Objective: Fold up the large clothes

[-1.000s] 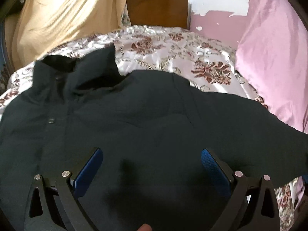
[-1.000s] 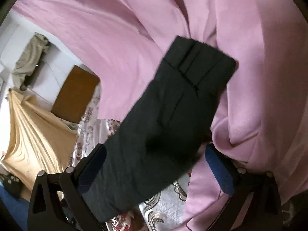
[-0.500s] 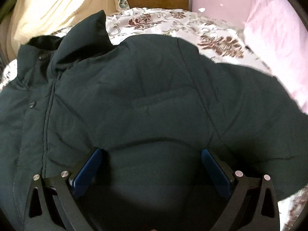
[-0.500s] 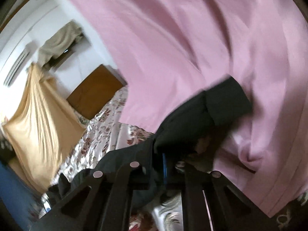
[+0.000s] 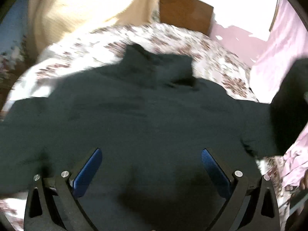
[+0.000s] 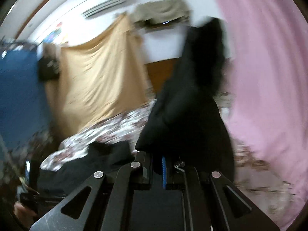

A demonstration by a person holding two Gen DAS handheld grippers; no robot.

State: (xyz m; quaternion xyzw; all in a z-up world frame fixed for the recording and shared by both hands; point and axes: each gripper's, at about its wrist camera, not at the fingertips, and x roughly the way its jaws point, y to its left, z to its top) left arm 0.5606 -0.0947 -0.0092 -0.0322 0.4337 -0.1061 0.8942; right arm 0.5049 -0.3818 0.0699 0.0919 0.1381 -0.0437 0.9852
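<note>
**Jaws split the work: left spread over the coat, right pinching its sleeve**

Jaws of the left gripper (image 5: 151, 165) stand spread wide in the left wrist view, with nothing between the blue pads (image 5: 87, 170); they hover over the lower body of the dark jacket (image 5: 134, 115). The jacket lies flat on the floral bed cover (image 5: 211, 53), collar (image 5: 157, 63) towards the wooden headboard (image 5: 184, 13), one sleeve reaching out to the left edge. At the right edge a dark length of it rises off the bed in front of the pink curtain (image 5: 279, 44). The picture is blurred, so seams and buttons cannot be made out.

From the right wrist view, the right gripper (image 6: 160, 165) has its jaws pressed together on the sleeve (image 6: 194, 88), which stands up dark ahead of them against the pink curtain and the tan sheet (image 6: 96, 77) hung behind the bed.

The cloth looks thick and padded, so I judge it soft but bulky and fairly heavy: it should drape and sag, not crease sharply, and its smooth shell may slip from a shallow pinch. Good holds are likely the cuff, hem and shoulder seam, taken deep, with the free jaws steadying the body.
</note>
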